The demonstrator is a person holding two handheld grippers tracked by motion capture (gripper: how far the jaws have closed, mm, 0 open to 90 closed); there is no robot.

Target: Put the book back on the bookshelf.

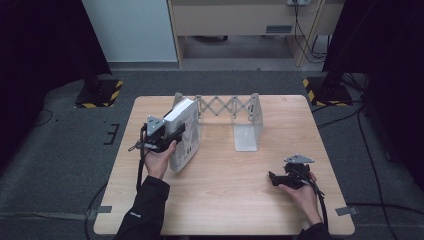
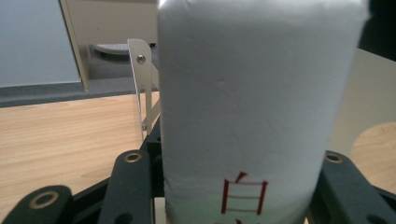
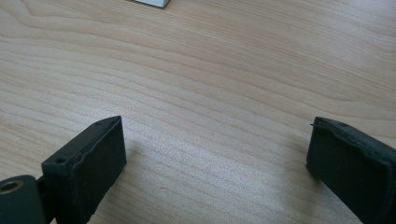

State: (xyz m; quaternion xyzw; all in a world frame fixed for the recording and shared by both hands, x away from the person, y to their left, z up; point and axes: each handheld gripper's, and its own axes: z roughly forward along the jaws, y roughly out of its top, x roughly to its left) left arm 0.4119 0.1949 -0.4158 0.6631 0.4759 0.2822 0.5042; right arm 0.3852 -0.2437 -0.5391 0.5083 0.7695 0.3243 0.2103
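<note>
Placement step: left gripper [image 1: 176,134] fingers clamped on white book [image 1: 184,131], next slide it upright beside expandable metal bookend rack [image 1: 248,120]; right gripper [image 1: 276,178] fingers wide, empty.

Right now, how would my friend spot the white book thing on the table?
Look at the wooden table, then its left half, by the silver folding rack at the back. The thick white book stands there on edge, clamped in the left gripper; it alone is white, with red characters on its spine.
</note>
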